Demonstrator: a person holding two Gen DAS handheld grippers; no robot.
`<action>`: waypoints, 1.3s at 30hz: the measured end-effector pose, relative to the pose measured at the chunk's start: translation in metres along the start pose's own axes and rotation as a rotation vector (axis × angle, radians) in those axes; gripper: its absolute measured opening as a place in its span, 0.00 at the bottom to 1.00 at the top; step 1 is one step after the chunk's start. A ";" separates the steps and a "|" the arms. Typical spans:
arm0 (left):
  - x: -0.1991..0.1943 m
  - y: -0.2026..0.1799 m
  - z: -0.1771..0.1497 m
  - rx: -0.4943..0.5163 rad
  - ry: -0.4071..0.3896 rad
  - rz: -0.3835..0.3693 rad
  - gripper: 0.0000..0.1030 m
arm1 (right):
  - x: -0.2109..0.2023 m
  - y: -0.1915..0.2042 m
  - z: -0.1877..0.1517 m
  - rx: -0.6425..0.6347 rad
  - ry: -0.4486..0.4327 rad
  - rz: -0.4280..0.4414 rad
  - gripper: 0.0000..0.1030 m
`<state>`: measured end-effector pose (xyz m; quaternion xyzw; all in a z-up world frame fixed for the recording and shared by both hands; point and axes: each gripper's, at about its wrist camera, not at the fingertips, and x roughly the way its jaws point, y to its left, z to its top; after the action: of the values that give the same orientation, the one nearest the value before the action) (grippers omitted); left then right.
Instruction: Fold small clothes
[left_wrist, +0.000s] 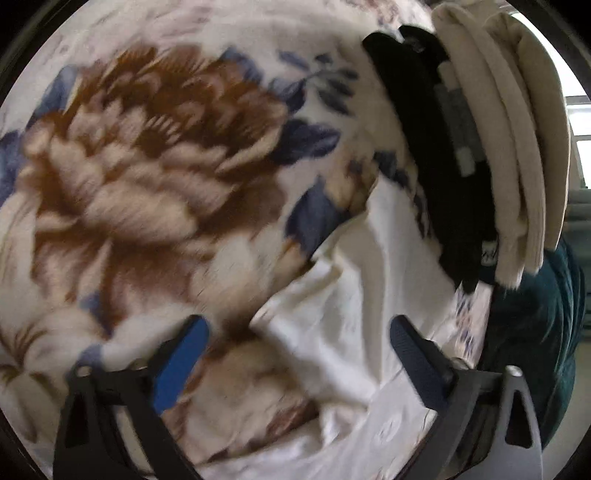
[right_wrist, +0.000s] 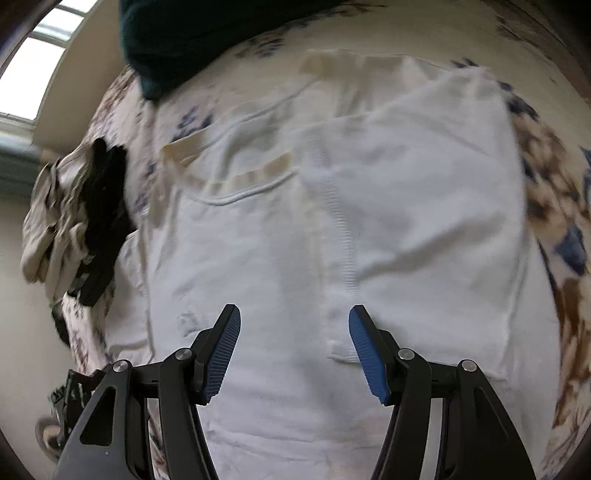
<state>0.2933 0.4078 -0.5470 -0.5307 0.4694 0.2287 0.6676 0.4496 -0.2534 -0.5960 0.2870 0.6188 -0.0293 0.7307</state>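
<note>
A white garment (right_wrist: 332, 221) with a curved pocket seam lies spread flat on a floral blanket (right_wrist: 554, 206), filling the right wrist view. My right gripper (right_wrist: 294, 345) is open and empty, hovering just above the garment's near part. In the left wrist view a crumpled edge of the white garment (left_wrist: 354, 295) lies on the blanket (left_wrist: 147, 166). My left gripper (left_wrist: 299, 354) is open and empty over that edge.
A stack of folded cream and black clothes (left_wrist: 480, 155) stands at the right in the left wrist view, and at the left edge in the right wrist view (right_wrist: 81, 218). A dark teal cloth (right_wrist: 207, 40) lies beyond the garment. A window (right_wrist: 33, 70) is at the far left.
</note>
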 end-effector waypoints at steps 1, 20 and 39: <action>-0.002 -0.005 0.001 0.028 -0.020 -0.005 0.50 | 0.000 -0.002 0.001 0.015 0.001 -0.010 0.62; -0.055 -0.190 -0.233 1.173 -0.081 -0.072 0.05 | -0.035 -0.082 -0.016 0.203 -0.008 -0.008 0.62; -0.079 -0.157 -0.205 0.992 -0.040 0.079 0.92 | -0.014 -0.014 0.053 -0.021 0.110 0.124 0.64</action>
<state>0.3050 0.1819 -0.4001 -0.1265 0.5285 0.0131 0.8393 0.4877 -0.2943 -0.5845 0.3184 0.6394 0.0384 0.6988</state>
